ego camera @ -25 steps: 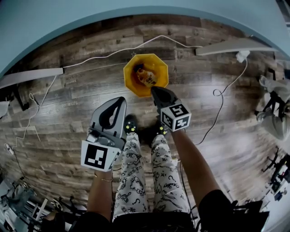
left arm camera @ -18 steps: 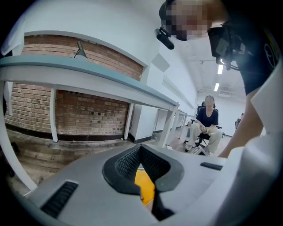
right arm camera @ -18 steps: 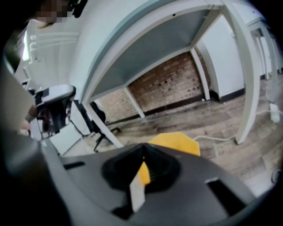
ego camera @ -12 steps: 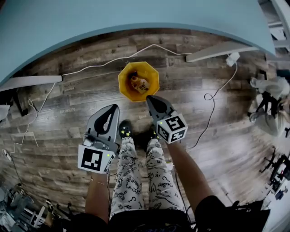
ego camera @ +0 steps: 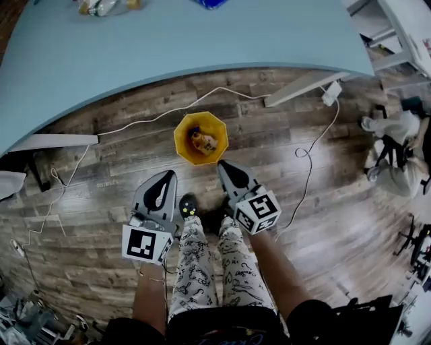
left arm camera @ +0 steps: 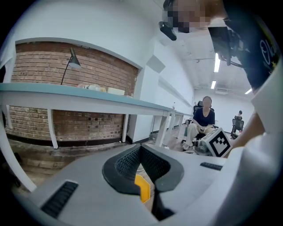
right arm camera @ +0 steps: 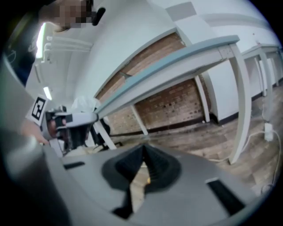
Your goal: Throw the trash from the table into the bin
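Note:
A yellow octagonal bin (ego camera: 201, 138) stands on the wood floor under the edge of the light blue table (ego camera: 202, 40), with a piece of trash (ego camera: 203, 142) inside it. Both grippers hang just short of the bin, above the floor. My left gripper (ego camera: 166, 177) is shut and empty; its jaws meet at the tips in the left gripper view (left arm camera: 140, 148). My right gripper (ego camera: 224, 166) is shut too, with nothing between its jaws (right arm camera: 143, 148). On the table's far edge lie a crumpled wrapper (ego camera: 101, 7) and a blue item (ego camera: 212, 3).
White cables (ego camera: 161, 114) run across the floor past the bin, with a power adapter (ego camera: 330, 94) at the right. White table legs (ego camera: 300, 84) stand close by. My own legs (ego camera: 215, 269) are below the grippers. A seated person (left arm camera: 202, 119) is far back.
Both grippers have risen, the right one more, and stay shut. The bin looks smaller and lower in view, and the table top with its trash has come into sight.

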Demonstrator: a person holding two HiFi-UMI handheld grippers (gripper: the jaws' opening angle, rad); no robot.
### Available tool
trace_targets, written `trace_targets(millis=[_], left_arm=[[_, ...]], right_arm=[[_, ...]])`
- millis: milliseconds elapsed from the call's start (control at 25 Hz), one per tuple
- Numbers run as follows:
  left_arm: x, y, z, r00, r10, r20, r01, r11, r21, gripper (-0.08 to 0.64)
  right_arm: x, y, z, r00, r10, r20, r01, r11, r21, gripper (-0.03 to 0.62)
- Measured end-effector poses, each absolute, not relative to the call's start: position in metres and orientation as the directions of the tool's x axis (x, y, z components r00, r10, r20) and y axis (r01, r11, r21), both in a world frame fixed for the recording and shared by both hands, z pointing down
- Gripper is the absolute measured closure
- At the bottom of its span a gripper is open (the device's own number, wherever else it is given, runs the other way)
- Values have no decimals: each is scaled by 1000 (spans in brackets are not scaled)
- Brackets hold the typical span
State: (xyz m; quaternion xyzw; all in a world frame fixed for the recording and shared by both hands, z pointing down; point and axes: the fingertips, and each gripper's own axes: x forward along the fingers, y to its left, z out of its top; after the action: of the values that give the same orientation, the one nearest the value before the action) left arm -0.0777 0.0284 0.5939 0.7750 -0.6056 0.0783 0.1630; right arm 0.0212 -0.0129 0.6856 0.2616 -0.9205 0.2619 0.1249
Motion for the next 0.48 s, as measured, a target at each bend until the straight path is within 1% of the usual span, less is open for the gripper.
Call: trace_targets(millis=[80,200,480], left_arm=[[-74,32,584,256,-914,314,-963,-214,161,552],[-69,38,570,243,-921,304,-964,-193,184,552],[-55,45,538,252,-923,289,-959,-199,202,552]], right_arm=[[22,-4,665,-842,-417,343,-536,727,-429,586],[23,6,632,-853,-412,320,-515,761,-394,584],[40,3,568,-844,-479,241,-536,749,-388,584]])
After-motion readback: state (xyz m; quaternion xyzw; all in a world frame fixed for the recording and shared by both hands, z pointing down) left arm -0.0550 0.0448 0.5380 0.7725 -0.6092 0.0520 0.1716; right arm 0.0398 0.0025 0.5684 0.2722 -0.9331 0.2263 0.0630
